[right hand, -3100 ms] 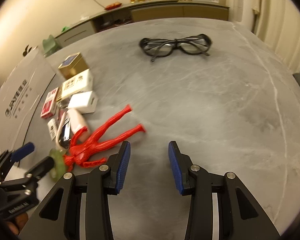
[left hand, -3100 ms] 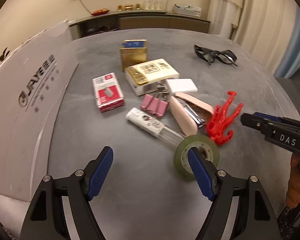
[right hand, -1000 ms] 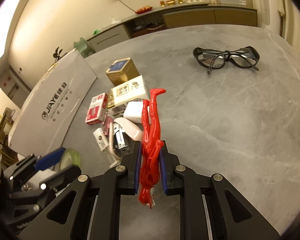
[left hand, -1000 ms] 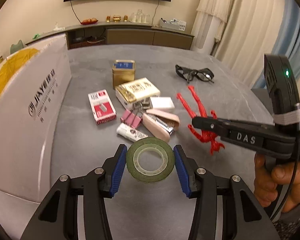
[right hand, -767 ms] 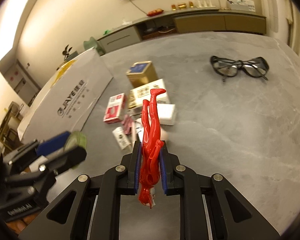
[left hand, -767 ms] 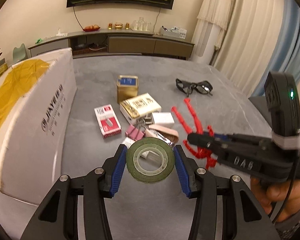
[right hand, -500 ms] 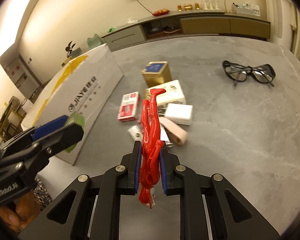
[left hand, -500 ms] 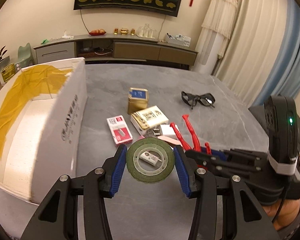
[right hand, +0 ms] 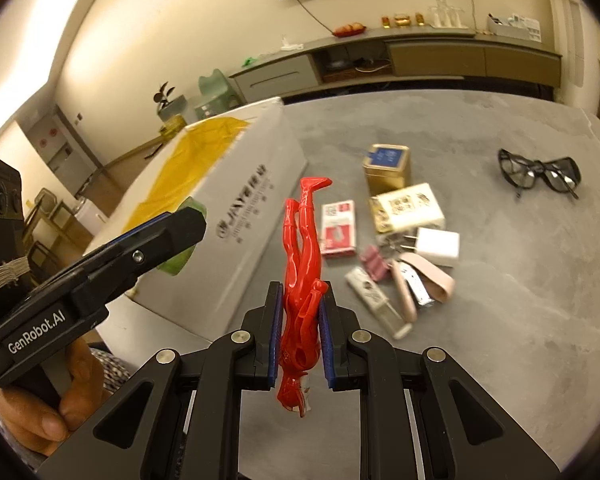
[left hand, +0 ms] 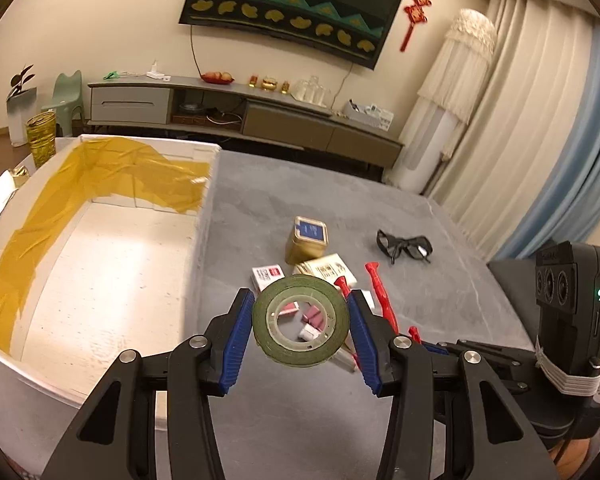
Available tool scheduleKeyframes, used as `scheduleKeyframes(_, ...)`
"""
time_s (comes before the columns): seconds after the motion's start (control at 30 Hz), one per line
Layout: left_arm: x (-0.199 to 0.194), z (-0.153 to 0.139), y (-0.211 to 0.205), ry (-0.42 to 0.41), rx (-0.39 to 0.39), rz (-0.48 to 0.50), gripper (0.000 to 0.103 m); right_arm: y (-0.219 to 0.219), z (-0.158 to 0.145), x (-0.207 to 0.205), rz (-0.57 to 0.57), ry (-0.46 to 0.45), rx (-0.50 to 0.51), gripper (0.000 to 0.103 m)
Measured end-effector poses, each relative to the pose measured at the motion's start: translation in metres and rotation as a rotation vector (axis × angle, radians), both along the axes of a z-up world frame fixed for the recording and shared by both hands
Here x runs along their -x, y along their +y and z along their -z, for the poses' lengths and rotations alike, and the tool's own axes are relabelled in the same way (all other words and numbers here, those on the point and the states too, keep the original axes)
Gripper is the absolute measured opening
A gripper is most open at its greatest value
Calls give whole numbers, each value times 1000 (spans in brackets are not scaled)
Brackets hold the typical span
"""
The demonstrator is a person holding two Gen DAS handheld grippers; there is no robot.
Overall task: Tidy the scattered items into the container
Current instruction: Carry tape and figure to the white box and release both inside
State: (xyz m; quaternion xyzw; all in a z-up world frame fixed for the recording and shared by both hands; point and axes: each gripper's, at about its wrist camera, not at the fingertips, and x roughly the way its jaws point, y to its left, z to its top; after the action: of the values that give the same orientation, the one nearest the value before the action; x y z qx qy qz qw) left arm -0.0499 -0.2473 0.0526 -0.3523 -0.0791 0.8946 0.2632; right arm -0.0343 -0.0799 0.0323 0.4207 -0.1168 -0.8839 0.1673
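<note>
My left gripper (left hand: 300, 322) is shut on a green tape roll (left hand: 300, 282), held in the air just right of the open white box (left hand: 204, 216), near its front corner. The box is lined with yellow tape and nothing shows inside it. My right gripper (right hand: 302, 328) is shut on the torso of a red plastic figure (right hand: 302, 248), legs pointing away, above the table beside the box wall (right hand: 240, 216). In the right wrist view the left gripper (right hand: 180, 224) hangs over the box's corner with the tape roll (right hand: 180, 260) peeking out below it.
Loose items lie on the grey table: a gold tin (right hand: 386, 168), black glasses (right hand: 540, 174), a cream packet (right hand: 406, 208), a red-and-white packet (right hand: 338, 230), a white charger (right hand: 436, 246), a pink stapler (right hand: 420, 280), pink clips (right hand: 374, 268) and a white tube (right hand: 376, 300).
Both grippers closed on their items, the tape roll and the red figure, then rose and moved left toward the box. The box's inside has come into the left wrist view.
</note>
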Motion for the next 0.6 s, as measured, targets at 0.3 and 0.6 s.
scheduleKeyframes(0.3,10,-16,-40,24,-41,-48,49,-44,-31,7,-65,35,-7,18)
scheduleKeyframes(0.6,31,-29,-96,31,-38,-134,49,-98,-62,22,-151,92,-20,18)
